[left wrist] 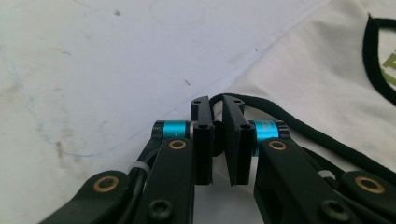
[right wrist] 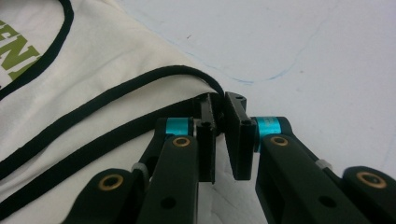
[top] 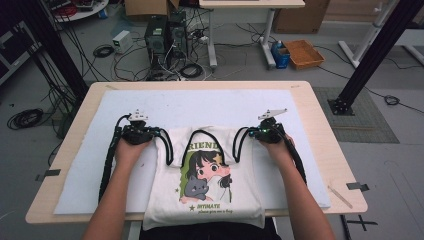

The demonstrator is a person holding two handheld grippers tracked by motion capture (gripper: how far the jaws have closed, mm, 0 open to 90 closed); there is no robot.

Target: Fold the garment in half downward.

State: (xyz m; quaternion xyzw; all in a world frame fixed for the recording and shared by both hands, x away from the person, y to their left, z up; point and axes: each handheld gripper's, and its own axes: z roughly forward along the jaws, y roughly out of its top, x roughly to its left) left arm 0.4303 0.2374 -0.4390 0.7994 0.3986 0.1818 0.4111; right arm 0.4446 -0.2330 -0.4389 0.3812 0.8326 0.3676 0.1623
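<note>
A white sleeveless shirt (top: 205,192) with black trim and a cartoon girl print lies flat on the white mat (top: 200,102), its hem hanging over the table's near edge. My left gripper (top: 152,132) sits at the shirt's left shoulder. In the left gripper view my left gripper (left wrist: 217,105) is shut on the shirt (left wrist: 317,70), with the black trim (left wrist: 289,119) caught between the pads. My right gripper (top: 250,133) is at the right shoulder. In the right gripper view my right gripper (right wrist: 219,102) is shut on that corner of the shirt (right wrist: 93,70), pinching its trim (right wrist: 140,79).
The mat covers most of the wooden table (top: 320,140). A thin pale stick (top: 340,196) lies near the table's right front corner. Behind the table, computer towers (top: 165,35), loose cables, a cardboard tray (top: 303,52) and black frame posts stand on the floor.
</note>
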